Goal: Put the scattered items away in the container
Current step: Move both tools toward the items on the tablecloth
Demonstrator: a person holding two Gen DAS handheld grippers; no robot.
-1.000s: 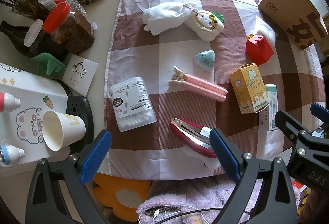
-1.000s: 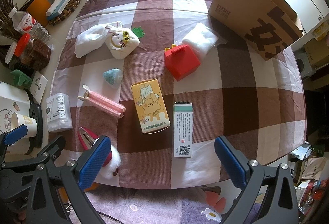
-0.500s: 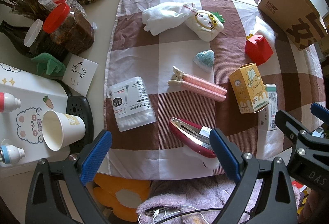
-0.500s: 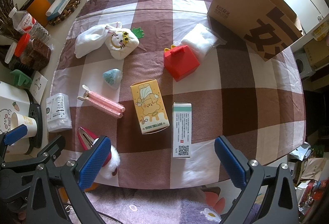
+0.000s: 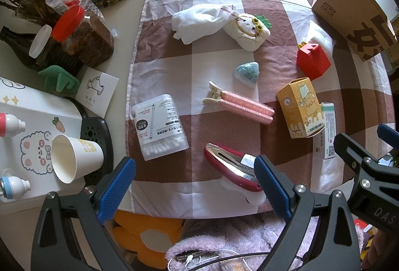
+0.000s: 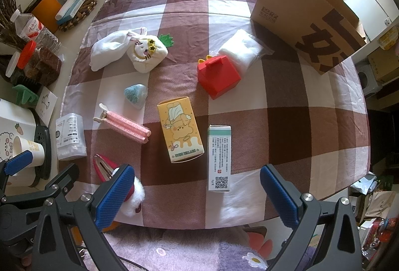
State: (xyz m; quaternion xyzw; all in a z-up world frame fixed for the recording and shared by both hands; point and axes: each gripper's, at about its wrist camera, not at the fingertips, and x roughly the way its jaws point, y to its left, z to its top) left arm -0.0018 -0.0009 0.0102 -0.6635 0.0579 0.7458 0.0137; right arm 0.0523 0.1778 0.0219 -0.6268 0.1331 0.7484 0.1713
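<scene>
1. The left hand-held gripper (image 5: 194, 183) hangs over the near edge of the table (image 6: 311, 101), its blue-padded jaws spread wide with nothing between them.
2. The right hand-held gripper (image 6: 197, 192) hangs over the same edge to the right, jaws likewise spread wide and holding nothing.
3. The large brown cardboard box with dark printed characters (image 6: 306, 19) stands at the far right of the brown-and-white checked tablecloth (image 6: 286, 121).
4. Scattered on the cloth: a red house-shaped plastic box (image 6: 219, 76) touching a clear bag of white stuffing (image 6: 242, 49); a yellow cartoon-printed carton (image 6: 180, 129); a white-and-green medicine box (image 6: 219, 157) just beside it.
5. Further left lie a pink hair-roller clip (image 6: 124, 125), a small teal triangular packet (image 6: 136, 94), a white plush toy with star eyes (image 6: 146, 51) and a clear tub of cotton swabs (image 5: 159, 126).
6. A red snap hair clip with white fluff (image 5: 232, 167) lies nearest the left hand-held gripper.
</scene>
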